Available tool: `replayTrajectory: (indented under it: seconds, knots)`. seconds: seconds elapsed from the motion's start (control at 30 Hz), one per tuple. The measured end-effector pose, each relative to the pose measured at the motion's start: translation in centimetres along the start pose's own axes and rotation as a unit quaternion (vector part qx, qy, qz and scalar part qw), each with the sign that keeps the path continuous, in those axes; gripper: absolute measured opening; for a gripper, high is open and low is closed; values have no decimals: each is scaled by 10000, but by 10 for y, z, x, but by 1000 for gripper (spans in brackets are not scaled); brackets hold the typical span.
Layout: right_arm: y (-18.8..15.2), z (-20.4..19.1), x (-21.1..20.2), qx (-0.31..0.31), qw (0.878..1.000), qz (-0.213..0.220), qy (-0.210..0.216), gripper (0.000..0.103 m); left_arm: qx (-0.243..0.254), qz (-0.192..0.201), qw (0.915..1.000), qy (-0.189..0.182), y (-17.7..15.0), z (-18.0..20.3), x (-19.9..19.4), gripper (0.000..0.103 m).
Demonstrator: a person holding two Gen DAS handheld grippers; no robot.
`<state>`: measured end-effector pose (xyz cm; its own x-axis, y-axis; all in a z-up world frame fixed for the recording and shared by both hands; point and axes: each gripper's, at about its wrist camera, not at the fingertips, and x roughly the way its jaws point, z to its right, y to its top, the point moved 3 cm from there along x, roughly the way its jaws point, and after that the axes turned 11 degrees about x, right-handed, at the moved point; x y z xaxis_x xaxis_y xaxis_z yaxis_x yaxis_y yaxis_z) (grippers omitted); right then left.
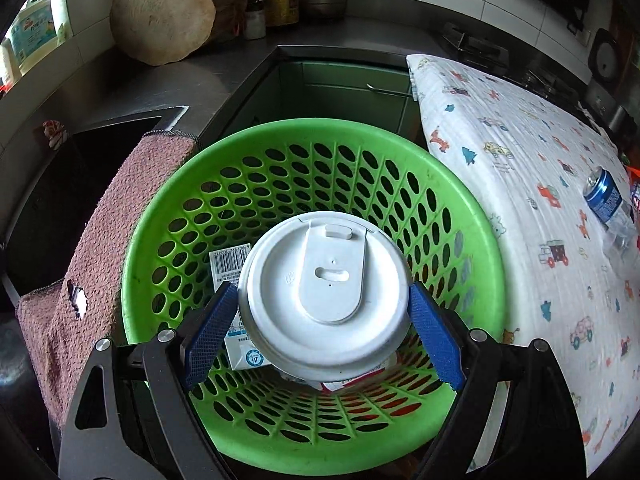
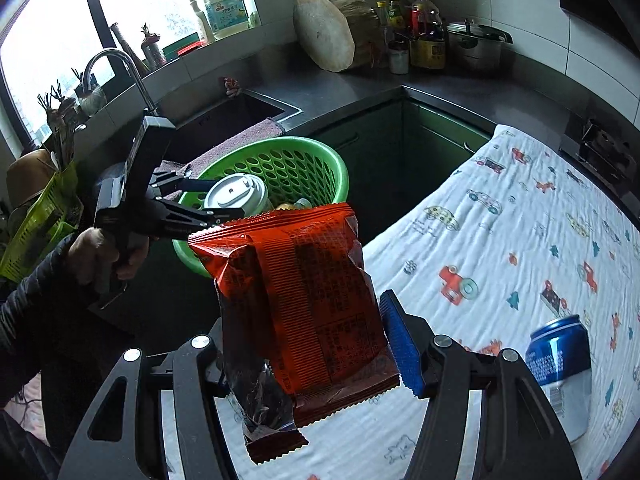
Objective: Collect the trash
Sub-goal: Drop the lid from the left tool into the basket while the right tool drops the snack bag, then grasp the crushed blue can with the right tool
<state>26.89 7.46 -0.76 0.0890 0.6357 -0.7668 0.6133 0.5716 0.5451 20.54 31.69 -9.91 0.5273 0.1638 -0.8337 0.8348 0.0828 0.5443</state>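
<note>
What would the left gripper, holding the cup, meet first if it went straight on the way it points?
Probably the trash already lying in the green basket: the left gripper with its cup points down into it. Depth is unclear.

Between the left gripper's (image 1: pixel 320 312) pads, a lidded cup (image 1: pixel 324 296), directly above the basket (image 1: pixel 460 200). Below the cup in the basket, a carton (image 1: pixel 240 350), perhaps with other wrappers. Left of the basket, a towel (image 1: pixel 100 248) draped over the sink (image 1: pixel 80 168) edge; right, a cloth-covered table (image 1: pixel 540 160) bearing a can (image 1: pixel 604 196). In the right gripper (image 2: pixel 312 344), a snack bag (image 2: pixel 304 296), basket ahead, can at right.
</note>
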Motion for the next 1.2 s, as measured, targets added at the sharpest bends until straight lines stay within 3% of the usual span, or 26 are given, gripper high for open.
replayTrajectory:
  seconds: [0.37, 0.67, 0.83, 1.03, 1.2]
  knots:
    - [52, -34, 64, 372, 9983, -20, 442, 59, -235, -29, 9996, -155, -20, -25, 0, 88]
    - [75, -55, 111, 778, 9937, -90, 804, 59, -418, 128, 9989, -167, -29, -38, -17, 93]
    - [79, -58, 133, 1180, 9870, -142, 1078, 74, -514, 221, 9983, -186, -33, -44, -26, 94]
    - [78, -56, 132, 1220, 9870, -34, 1042, 81, -517, 246, 9982, -169, -36, -45, -32, 94]
    - [73, -50, 112, 1056, 9901, 86, 921, 82, -520, 240, 9982, -196, -33, -40, -33, 94]
